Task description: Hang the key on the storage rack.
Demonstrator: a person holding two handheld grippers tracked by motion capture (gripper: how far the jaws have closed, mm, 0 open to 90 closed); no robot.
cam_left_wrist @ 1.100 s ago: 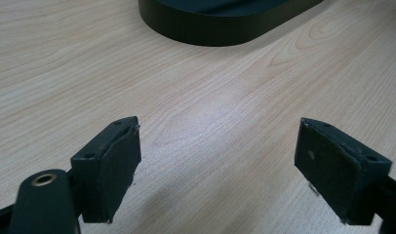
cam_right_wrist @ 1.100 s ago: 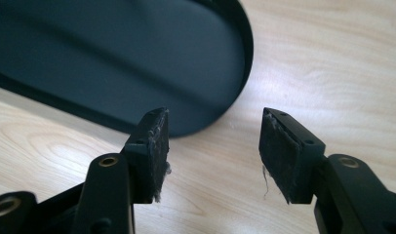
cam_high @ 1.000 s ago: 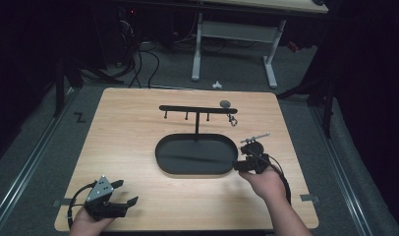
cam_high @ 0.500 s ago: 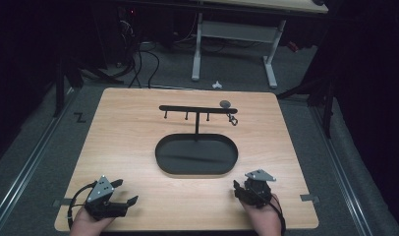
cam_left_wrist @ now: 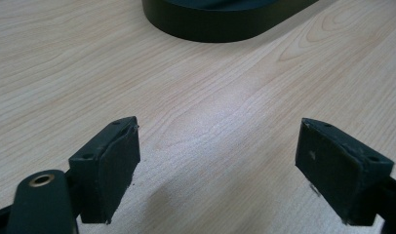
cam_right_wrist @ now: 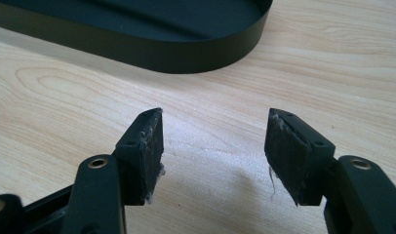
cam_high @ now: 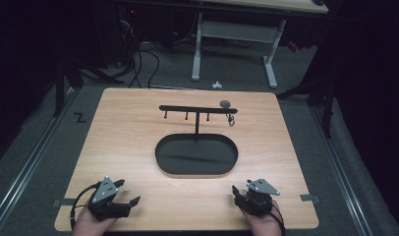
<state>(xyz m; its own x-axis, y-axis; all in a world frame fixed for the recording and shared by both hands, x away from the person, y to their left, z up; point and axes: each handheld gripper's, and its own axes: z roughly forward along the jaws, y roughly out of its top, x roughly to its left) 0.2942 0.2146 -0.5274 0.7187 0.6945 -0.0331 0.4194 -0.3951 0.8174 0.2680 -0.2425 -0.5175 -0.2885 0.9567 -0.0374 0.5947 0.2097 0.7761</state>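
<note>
Item: small ring-like object (cam_high: 231, 121), hanging from the right end of the black peg rack (cam_high: 196, 109), above the oval tray (cam_high: 196, 155).
Risk: a nudge could unhook it.
Left hand-held gripper (cam_high: 123, 196): wide, empty.
Right hand-held gripper (cam_high: 242, 192): parted, empty.
Unclear: object's identity; the grey disc (cam_high: 225, 103) behind.

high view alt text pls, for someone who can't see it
A wooden table seen from above, with a black hanger stand rising from an oval black tray at its centre and a small ring hanging from the stand's right end. At the near edge, two hands rest an open left gripper and right gripper on the wood.
</note>
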